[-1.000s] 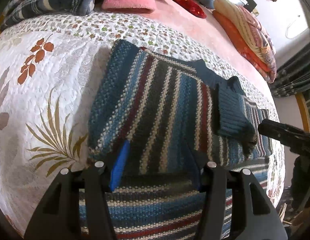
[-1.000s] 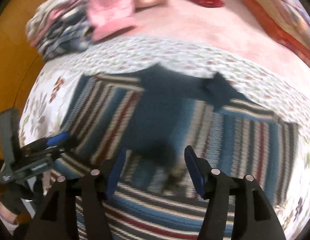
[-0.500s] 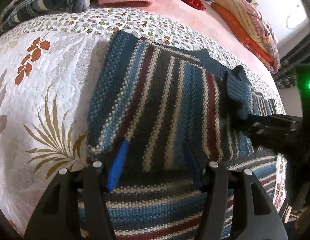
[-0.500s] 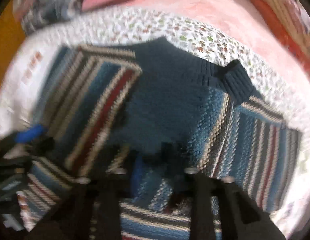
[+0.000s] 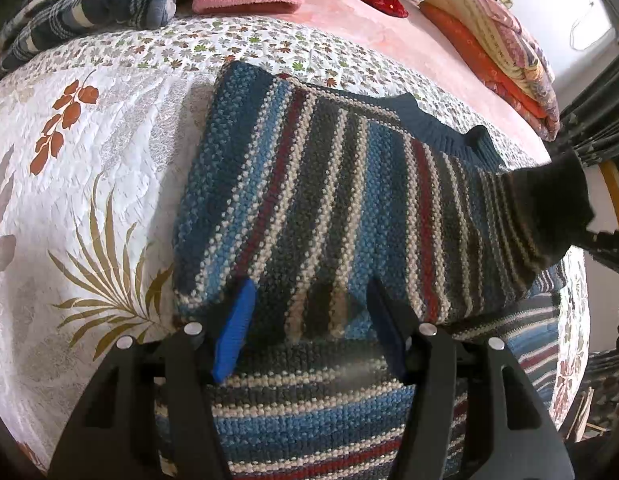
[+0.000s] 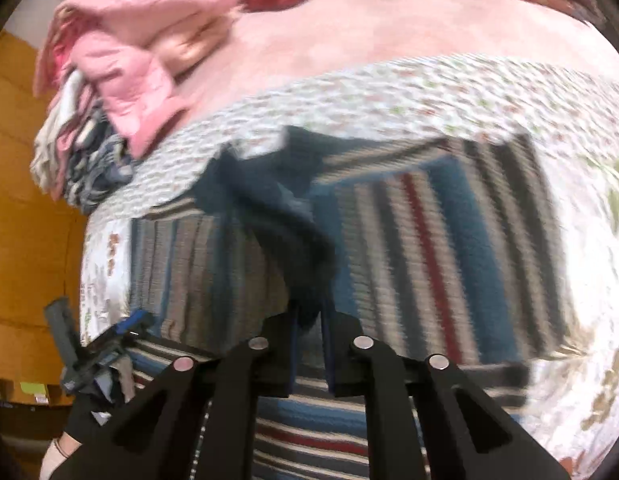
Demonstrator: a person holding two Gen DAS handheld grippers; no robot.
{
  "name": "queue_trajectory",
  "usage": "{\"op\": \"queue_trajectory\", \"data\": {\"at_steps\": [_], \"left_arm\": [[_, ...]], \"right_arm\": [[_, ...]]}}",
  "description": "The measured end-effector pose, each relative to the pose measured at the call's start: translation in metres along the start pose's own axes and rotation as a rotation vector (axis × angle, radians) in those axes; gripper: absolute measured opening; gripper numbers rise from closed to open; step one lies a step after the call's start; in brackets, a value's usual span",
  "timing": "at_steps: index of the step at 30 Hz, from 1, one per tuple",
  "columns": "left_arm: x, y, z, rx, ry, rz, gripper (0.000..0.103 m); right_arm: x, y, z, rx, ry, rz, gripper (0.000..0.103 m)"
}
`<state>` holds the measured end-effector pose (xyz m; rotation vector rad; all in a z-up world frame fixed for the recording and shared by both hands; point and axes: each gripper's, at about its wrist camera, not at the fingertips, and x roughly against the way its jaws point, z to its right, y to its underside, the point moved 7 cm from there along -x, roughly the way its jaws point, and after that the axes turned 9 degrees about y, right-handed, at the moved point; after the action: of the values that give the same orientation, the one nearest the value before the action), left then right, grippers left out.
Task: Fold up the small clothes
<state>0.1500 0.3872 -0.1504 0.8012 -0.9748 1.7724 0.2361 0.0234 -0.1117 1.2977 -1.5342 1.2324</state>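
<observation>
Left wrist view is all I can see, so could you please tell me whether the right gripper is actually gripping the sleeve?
Observer: Yes. The right wrist view shows the right gripper with its jaws nearly together, pinching the dark blue sleeve cuff.
Operator: Thank you. Is my left gripper anywhere near that cuff?
Observer: No. From that side, the left gripper sits at the left edge of the striped sweater, clearly apart from the cuff.

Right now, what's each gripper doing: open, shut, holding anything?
Left gripper: open, holding nothing, over the striped sweater.
Right gripper: shut on the sweater's dark sleeve.
</observation>
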Motion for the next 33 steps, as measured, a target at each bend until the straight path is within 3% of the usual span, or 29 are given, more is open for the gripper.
{"op": "queue_trajectory", "data": {"at_steps": [3,4,7,10,15,17,19,22,25,30,33], "left_arm": [[0.001,-0.002,0.0,0.014,0.005,0.003,0.059],[0.003,-0.003,0.0,0.022,0.009,0.01,0.059],[0.013,-0.011,0.004,0.031,0.028,0.061,0.059],[0.017,-0.015,0.011,0.016,0.042,0.081,0.061],[0.008,-0.01,0.017,-0.006,0.044,0.049,0.063],[0.003,-0.006,0.017,-0.011,0.035,0.027,0.063],[-0.001,-0.002,0.014,-0.018,0.023,0.014,0.063],[-0.002,-0.001,0.013,-0.025,0.022,0.007,0.063],[-0.003,-0.001,0.01,-0.008,0.023,0.003,0.063],[0.001,0.002,0.01,0.009,0.006,0.001,0.063],[0.019,0.003,0.012,0.077,0.014,0.015,0.063]], "right_arm": [[0.0,0.006,0.04,-0.041,0.049,-0.004,0.02],[0.002,0.006,0.051,-0.054,0.051,0.003,0.027],[0.004,0.007,0.068,-0.116,-0.022,0.019,0.051],[-0.004,0.006,0.072,-0.136,-0.059,0.007,0.055],[-0.03,0.006,0.053,-0.117,-0.065,-0.047,0.054],[-0.038,0.006,0.048,-0.111,-0.058,-0.057,0.044],[-0.037,0.005,0.043,-0.083,-0.038,-0.039,0.022],[-0.032,0.004,0.043,-0.061,-0.02,-0.026,0.01],[-0.034,0.009,0.056,-0.055,0.067,-0.046,0.008],[-0.04,0.02,0.058,-0.058,0.067,-0.053,0.009],[-0.02,0.022,0.052,-0.067,0.016,-0.029,0.019]]}}
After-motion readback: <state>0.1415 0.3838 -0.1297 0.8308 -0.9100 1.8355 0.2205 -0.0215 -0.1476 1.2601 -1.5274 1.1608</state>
